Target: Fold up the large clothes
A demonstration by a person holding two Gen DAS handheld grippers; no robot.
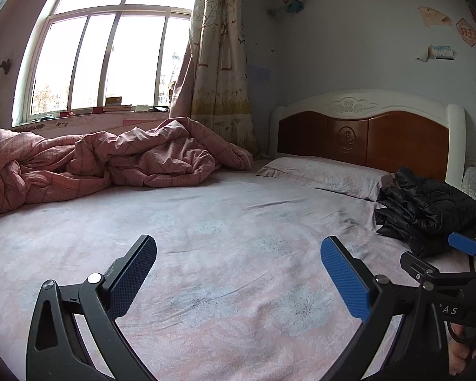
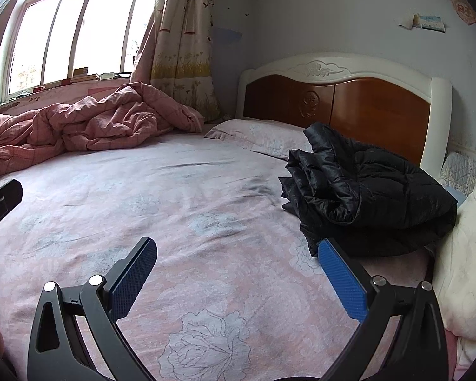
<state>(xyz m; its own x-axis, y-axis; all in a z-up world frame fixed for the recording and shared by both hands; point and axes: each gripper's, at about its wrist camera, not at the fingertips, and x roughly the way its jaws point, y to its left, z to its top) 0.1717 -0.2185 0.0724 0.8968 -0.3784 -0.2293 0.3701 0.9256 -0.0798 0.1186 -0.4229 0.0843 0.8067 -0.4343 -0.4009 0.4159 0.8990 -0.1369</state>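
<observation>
The bed (image 2: 181,209) is covered by a pale pink sheet with a flower print, its wood headboard (image 2: 349,101) at the far right. On it lie a rumpled pink quilt (image 2: 89,123) along the far left under the window, a flat pillow (image 2: 260,136) against the headboard, a black puffer jacket (image 2: 374,184) — bunched, overlapping the pillow's right end — and a cream pillow (image 2: 466,254) at the right edge.

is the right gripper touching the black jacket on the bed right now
Cannot tell. In the right wrist view the right gripper is open, one blue pad overlapping the black jacket edge; the left wrist view does not show a clear gap either.
</observation>
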